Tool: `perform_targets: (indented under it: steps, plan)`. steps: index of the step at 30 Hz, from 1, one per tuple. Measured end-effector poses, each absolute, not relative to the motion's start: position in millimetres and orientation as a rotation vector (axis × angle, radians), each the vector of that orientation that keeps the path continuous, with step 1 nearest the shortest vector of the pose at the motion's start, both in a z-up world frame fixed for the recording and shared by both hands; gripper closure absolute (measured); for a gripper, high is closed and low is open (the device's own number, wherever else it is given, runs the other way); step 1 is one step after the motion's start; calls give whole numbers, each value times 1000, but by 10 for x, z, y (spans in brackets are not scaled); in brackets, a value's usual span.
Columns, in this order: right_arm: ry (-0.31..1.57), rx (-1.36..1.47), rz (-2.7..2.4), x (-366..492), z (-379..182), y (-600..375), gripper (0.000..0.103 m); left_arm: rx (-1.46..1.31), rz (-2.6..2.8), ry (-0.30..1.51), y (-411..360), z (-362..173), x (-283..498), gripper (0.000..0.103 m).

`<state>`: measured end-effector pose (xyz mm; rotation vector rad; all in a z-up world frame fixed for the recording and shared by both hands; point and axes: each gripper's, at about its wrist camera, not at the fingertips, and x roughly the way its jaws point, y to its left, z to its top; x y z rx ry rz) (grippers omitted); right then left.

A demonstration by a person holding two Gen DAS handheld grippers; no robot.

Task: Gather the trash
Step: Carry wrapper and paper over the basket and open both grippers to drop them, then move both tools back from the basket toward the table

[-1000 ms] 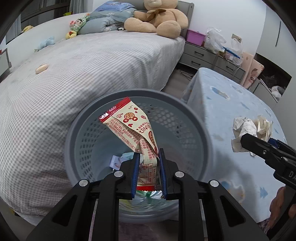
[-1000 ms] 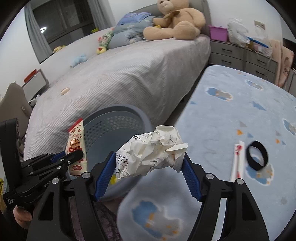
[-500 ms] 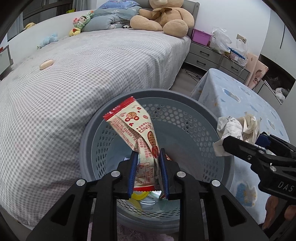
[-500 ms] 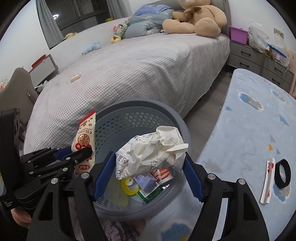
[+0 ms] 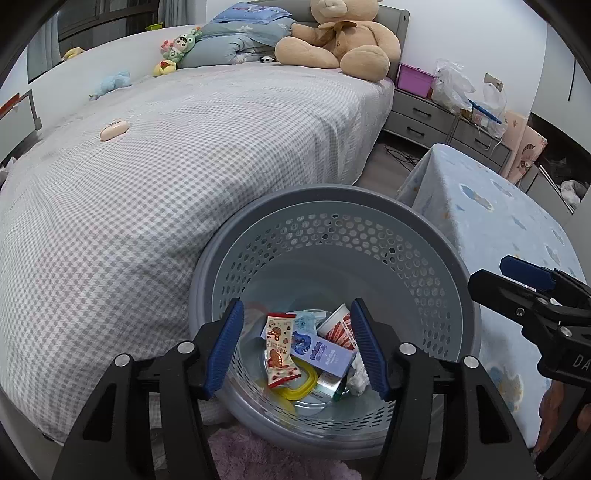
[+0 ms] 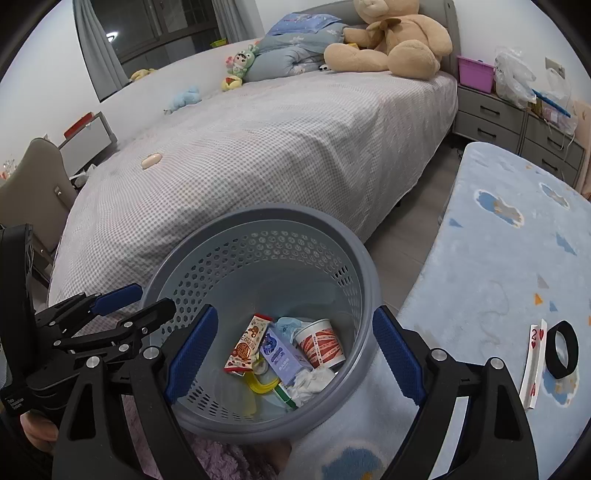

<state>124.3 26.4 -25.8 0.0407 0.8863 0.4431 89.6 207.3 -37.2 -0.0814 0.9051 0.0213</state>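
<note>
A grey perforated waste basket stands between the bed and the table. At its bottom lie a red-and-cream snack wrapper, a crumpled paper ball, a purple box, a red-striped cup and a yellow ring. My left gripper hangs over the basket's near-left rim, its jaws opening with nothing between them. My right gripper hovers over the right side, jaws opening too, also empty.
A checked bed with a big teddy bear lies behind the basket. To the right, a blue-clothed table bears playing cards and a black ring. Grey drawers line the far wall. A pink rug lies below.
Both grippers moved over the basket, then opened. The snack wrapper left my left gripper and the paper ball left my right one; both now lie in the basket.
</note>
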Motion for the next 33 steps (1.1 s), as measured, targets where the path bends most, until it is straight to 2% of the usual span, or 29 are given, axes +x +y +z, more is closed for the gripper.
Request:
perform_targets:
  steps: [28, 33]
  plan:
    - [876, 76, 427, 1022, -219, 141, 19, -27, 99, 879, 1976, -234, 687, 34]
    - [852, 78, 381, 938, -199, 37, 13, -14, 134, 861, 1899, -202, 629, 29]
